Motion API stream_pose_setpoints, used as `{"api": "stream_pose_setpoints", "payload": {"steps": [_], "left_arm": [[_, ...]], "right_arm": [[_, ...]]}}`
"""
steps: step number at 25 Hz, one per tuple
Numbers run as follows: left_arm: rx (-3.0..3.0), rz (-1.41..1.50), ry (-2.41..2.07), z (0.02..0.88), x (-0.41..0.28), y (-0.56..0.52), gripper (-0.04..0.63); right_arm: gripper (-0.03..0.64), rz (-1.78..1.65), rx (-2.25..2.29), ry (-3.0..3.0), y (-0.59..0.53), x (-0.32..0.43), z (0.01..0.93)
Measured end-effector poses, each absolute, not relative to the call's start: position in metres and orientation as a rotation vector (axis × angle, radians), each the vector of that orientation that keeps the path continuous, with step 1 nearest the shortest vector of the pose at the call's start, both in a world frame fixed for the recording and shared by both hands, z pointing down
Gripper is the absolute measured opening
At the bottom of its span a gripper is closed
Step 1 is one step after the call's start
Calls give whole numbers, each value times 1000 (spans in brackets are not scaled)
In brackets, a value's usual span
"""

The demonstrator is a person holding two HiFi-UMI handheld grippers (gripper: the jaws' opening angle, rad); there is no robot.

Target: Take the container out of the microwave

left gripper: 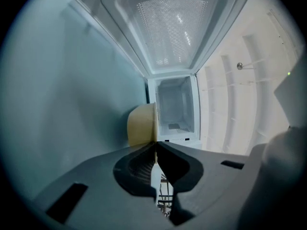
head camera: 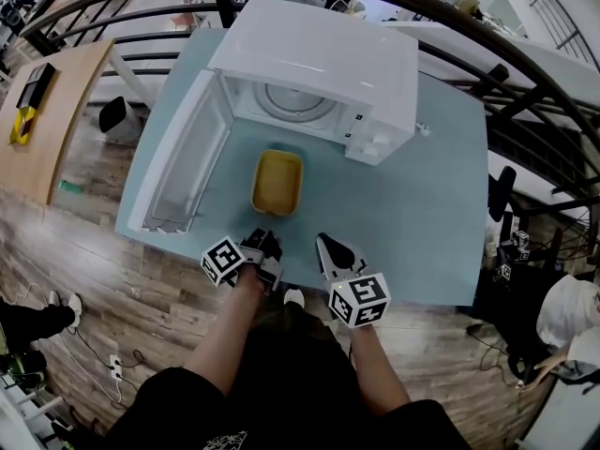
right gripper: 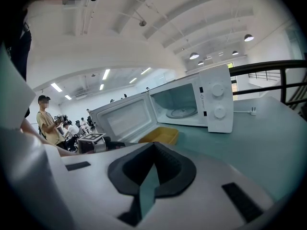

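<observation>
The white microwave [head camera: 319,73] stands at the back of the teal table [head camera: 422,204], its door [head camera: 183,162] swung wide open to the left, and only the glass turntable [head camera: 295,101] shows inside. The empty yellow container [head camera: 277,181] sits on the table just in front of the opening. My left gripper [head camera: 265,244] is near the table's front edge, a short way short of the container, shut on nothing. My right gripper [head camera: 325,244] is beside it, also shut and empty. The left gripper view has the container [left gripper: 142,124] just beyond the closed jaw tips [left gripper: 156,145]. The right gripper view shows the container [right gripper: 160,135] and microwave [right gripper: 192,104] ahead.
A white plug [head camera: 424,129] lies on the table right of the microwave. A black railing [head camera: 525,92] curves behind the table. A wooden desk [head camera: 47,129] stands at the left, and a person [head camera: 572,317] is at the right. Cables lie on the wood floor [head camera: 84,345].
</observation>
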State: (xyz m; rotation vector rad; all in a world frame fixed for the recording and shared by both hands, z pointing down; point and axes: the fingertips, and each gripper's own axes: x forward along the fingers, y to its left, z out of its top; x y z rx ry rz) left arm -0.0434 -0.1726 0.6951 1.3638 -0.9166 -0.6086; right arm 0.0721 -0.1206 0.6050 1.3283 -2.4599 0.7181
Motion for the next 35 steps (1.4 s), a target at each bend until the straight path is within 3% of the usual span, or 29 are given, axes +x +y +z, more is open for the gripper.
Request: {"api": "stream_pose_setpoints", "payload": {"steps": [30,35], "left_arm": [[1246,-569,-921,731,-45,-163,23],[1259,-548,-933,728,-44,-155,64]], "right_arm": [[6,756,1346,-2415,-102,81,621],[6,747,1352,-2428,-99,87,615]]}}
